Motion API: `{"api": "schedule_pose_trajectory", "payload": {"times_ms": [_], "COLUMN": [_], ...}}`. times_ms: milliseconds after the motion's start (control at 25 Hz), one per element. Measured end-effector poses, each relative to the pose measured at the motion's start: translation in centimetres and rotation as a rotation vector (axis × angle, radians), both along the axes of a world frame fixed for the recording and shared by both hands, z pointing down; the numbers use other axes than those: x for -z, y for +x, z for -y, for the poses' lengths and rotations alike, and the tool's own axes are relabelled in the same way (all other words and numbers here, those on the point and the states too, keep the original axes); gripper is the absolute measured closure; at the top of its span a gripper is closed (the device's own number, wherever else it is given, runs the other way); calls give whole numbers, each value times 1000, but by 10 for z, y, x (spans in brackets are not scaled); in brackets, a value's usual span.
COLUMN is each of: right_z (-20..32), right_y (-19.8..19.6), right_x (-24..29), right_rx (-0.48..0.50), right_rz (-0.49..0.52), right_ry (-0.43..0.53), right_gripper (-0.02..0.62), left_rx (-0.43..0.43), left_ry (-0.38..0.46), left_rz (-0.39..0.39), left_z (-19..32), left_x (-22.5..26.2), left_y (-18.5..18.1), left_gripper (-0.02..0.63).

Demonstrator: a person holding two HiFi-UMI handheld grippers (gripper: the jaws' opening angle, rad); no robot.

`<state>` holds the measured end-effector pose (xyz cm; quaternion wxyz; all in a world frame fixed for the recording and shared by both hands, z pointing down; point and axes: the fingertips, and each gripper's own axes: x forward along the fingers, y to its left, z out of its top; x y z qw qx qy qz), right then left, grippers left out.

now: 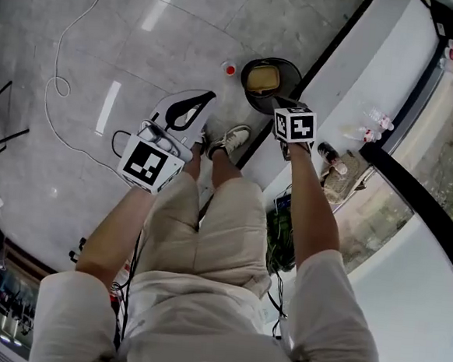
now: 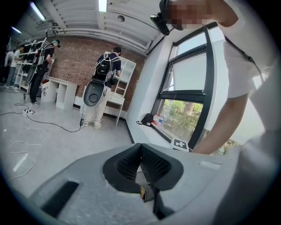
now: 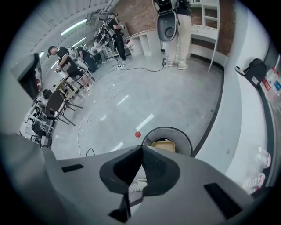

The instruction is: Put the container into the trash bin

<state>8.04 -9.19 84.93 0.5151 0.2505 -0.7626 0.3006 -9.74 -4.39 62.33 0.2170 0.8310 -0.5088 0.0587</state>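
Observation:
The beige container [image 1: 262, 79] lies inside the round black trash bin [image 1: 288, 73] on the floor ahead of the person's feet. My right gripper [image 3: 141, 147] hangs above the near rim of the bin [image 3: 186, 138], pointing steeply down. Its jaws are shut with nothing between them, and the container [image 3: 163, 145] shows just past their tips. In the head view only its marker cube [image 1: 295, 125] shows. My left gripper [image 1: 209, 98] is held to the left of the bin, near level. Its black pads [image 2: 149, 162] meet at the tip and hold nothing.
A small red cap [image 1: 230, 70] lies on the grey floor left of the bin. A white window ledge [image 1: 351, 85] with bottles [image 1: 376, 118] runs along the right. A white cable [image 1: 58, 85] loops on the floor. People [image 2: 103, 83] stand at shelves far back; chairs [image 3: 57, 103] stand at left.

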Motion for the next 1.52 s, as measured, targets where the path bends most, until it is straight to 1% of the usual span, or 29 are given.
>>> {"api": "schedule_pose_trajectory", "payload": {"times_ms": [80, 200, 320, 400, 480, 600, 680, 880, 1160, 1320, 1440, 1520], "right_z": [3, 4, 17, 27, 29, 30, 35, 61, 82, 80, 76, 70], "right_y": [0, 3, -1, -9, -17, -21, -18, 8, 65, 87, 94, 98], "right_x": [25, 65, 108, 140, 169, 212, 242, 327, 437, 488, 518, 535], "right_rx": [-38, -87, -185, -223, -197, -138, -144, -233, -332, -359, -360, -357], "right_rz": [11, 38, 115, 174, 217, 248, 271, 342, 444, 528, 581, 610], "right_ry": [16, 36, 74, 107, 132, 185, 231, 378, 557, 614, 653, 675], "right_gripper": [594, 594, 594, 594, 594, 594, 594, 594, 594, 594, 594, 594], "left_rx": [-19, -64, -88, -90, -101, -124, -143, -210, -224, -214, -206, -193], "left_ry": [14, 61, 84, 104, 147, 190, 211, 304, 314, 354, 409, 431], "left_rz": [18, 43, 58, 63, 71, 77, 79, 98, 161, 163, 174, 177], "left_z": [3, 6, 13, 19, 23, 26, 28, 42, 52, 59, 63, 63], "left_x": [26, 74, 111, 131, 150, 181, 204, 264, 314, 352, 385, 401], "left_y": [-1, 6, 7, 7, 11, 28, 41, 72, 100, 102, 99, 96], "left_gripper": [589, 589, 589, 589, 589, 589, 589, 589, 591, 591, 591, 591]}}
